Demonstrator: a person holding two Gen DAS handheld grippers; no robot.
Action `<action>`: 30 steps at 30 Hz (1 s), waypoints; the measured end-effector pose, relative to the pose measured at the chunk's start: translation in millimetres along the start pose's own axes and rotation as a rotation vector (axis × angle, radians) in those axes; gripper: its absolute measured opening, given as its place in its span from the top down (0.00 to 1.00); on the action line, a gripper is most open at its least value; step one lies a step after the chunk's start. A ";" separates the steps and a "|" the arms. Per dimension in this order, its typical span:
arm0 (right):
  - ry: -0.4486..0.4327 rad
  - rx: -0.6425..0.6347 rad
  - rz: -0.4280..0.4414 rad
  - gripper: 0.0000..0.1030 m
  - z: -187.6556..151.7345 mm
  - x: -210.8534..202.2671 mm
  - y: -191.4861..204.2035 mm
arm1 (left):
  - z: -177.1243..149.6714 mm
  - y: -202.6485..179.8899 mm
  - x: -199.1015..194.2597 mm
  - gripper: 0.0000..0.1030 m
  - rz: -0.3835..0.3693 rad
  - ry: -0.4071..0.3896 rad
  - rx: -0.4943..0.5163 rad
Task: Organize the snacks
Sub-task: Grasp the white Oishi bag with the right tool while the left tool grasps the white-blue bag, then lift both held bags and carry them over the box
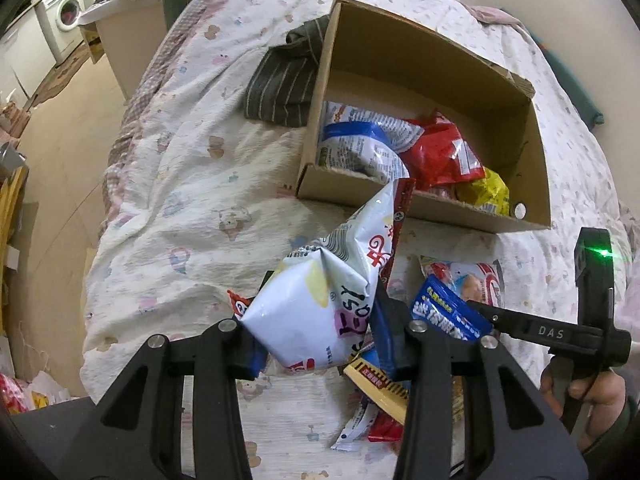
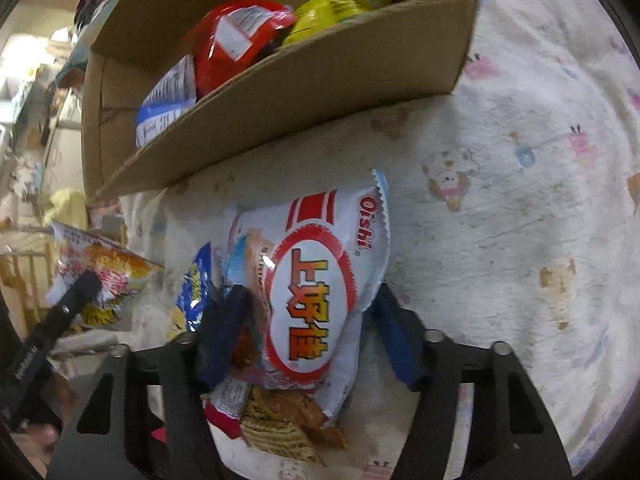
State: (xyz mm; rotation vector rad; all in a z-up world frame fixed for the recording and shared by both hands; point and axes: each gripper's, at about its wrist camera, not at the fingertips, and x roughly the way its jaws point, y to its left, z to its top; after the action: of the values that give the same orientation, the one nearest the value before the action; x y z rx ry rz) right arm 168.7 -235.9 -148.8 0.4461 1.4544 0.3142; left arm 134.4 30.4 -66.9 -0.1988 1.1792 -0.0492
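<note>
My left gripper [image 1: 316,328] is shut on a white crumpled snack bag [image 1: 320,300] and holds it above the bed, short of the cardboard box [image 1: 440,208]. The box holds a blue-white bag [image 1: 360,144], a red bag [image 1: 440,152] and a yellow bag [image 1: 488,192]. My right gripper [image 2: 312,320] has its jaws around the white Oishi bag [image 2: 316,292] lying on the bed; the jaws look apart, not pressing. The right gripper also shows in the left wrist view [image 1: 480,312] beside a blue bag [image 1: 448,312]. The box shows in the right wrist view [image 2: 280,92].
More snack packs lie loose on the bed below the left gripper [image 1: 380,400] and under the Oishi bag [image 2: 280,428]. A striped dark cloth [image 1: 284,84] lies left of the box. The bed's left edge drops to the floor; a washing machine [image 1: 64,16] stands far left.
</note>
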 end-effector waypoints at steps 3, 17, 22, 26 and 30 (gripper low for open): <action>-0.027 -0.023 0.002 0.56 -2.8 -12.2 -0.5 | -1.6 0.4 1.0 0.63 0.006 0.002 -0.004; -0.199 0.061 0.070 0.61 -20.9 -84.1 -58.2 | -5.3 -20.4 5.7 0.63 0.025 -0.001 0.042; -0.226 0.023 0.110 0.61 -25.4 -94.6 -50.3 | -5.8 -28.2 7.0 0.63 0.061 -0.028 0.090; -0.274 -0.014 0.155 0.61 -31.0 -114.0 -43.1 | -5.8 -25.5 1.3 0.63 0.083 -0.047 0.082; -0.378 -0.026 0.176 0.61 -29.4 -140.4 -32.6 | -0.8 -29.2 -15.5 0.63 0.107 -0.109 0.093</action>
State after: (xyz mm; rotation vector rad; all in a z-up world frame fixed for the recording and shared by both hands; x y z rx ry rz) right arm 123.7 -327.1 -42.6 0.5801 1.0448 0.3666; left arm 129.6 3.8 -47.7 -0.0553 1.0750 0.0008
